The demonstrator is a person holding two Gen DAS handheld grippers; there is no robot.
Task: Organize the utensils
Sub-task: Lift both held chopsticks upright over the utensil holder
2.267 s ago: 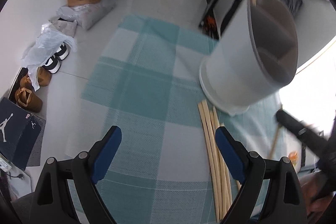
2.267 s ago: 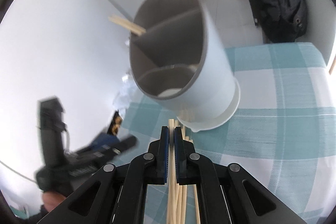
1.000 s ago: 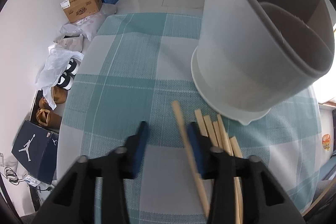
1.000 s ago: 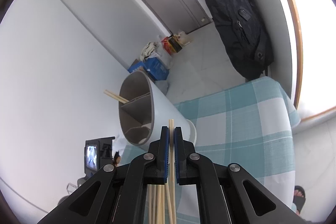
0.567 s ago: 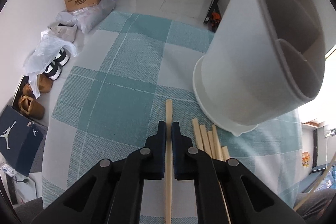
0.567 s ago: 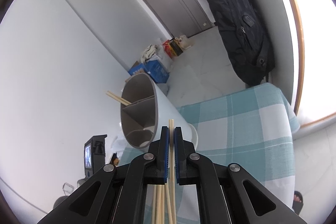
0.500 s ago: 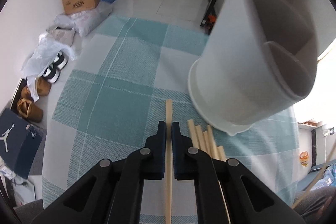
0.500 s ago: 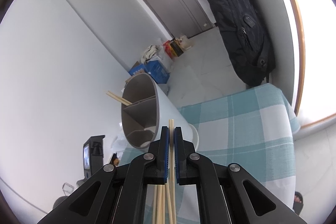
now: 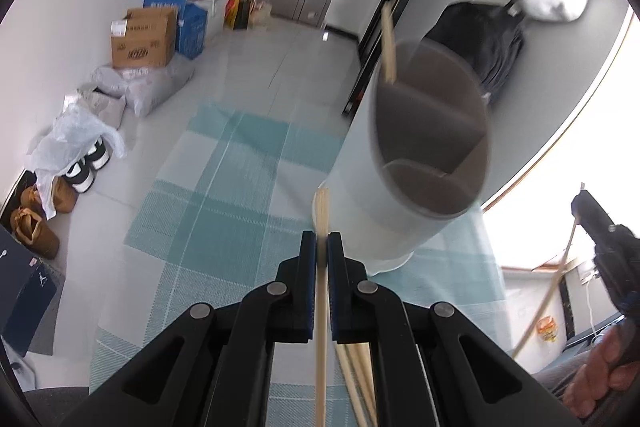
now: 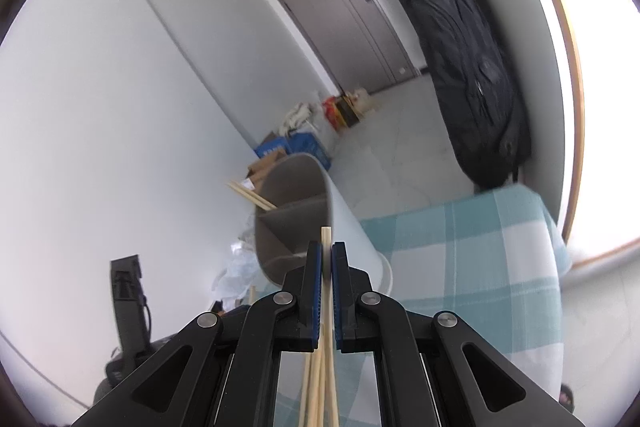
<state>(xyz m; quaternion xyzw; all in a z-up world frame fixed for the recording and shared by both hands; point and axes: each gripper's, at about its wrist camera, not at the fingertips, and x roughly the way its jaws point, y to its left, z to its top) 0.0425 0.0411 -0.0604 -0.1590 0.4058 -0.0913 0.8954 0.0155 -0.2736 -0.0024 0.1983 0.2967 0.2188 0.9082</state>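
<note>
A grey utensil holder (image 9: 424,163) with inner dividers stands on the teal checked tablecloth (image 9: 224,195); a pair of wooden chopsticks (image 9: 387,43) pokes from its far compartment. My left gripper (image 9: 321,239) is shut on a single wooden chopstick (image 9: 321,291), lifted off the cloth just left of the holder. Several more chopsticks (image 9: 356,379) lie on the cloth below it. In the right wrist view my right gripper (image 10: 326,251) is shut on a wooden chopstick (image 10: 327,291) with its tip in front of the holder (image 10: 304,219). Loose chopsticks (image 10: 314,387) show underneath.
Cardboard boxes (image 9: 144,37), bags and shoes (image 9: 86,163) line the floor at the left. A black backpack (image 10: 476,83) hangs on the wall behind the table. The person's right hand and gripper handle (image 9: 604,239) appear at the far right of the left wrist view.
My left gripper closed on one chopstick and lifted it off the cloth, tilting up toward the holder. My right gripper, still shut on its chopstick, rose slightly nearer the holder.
</note>
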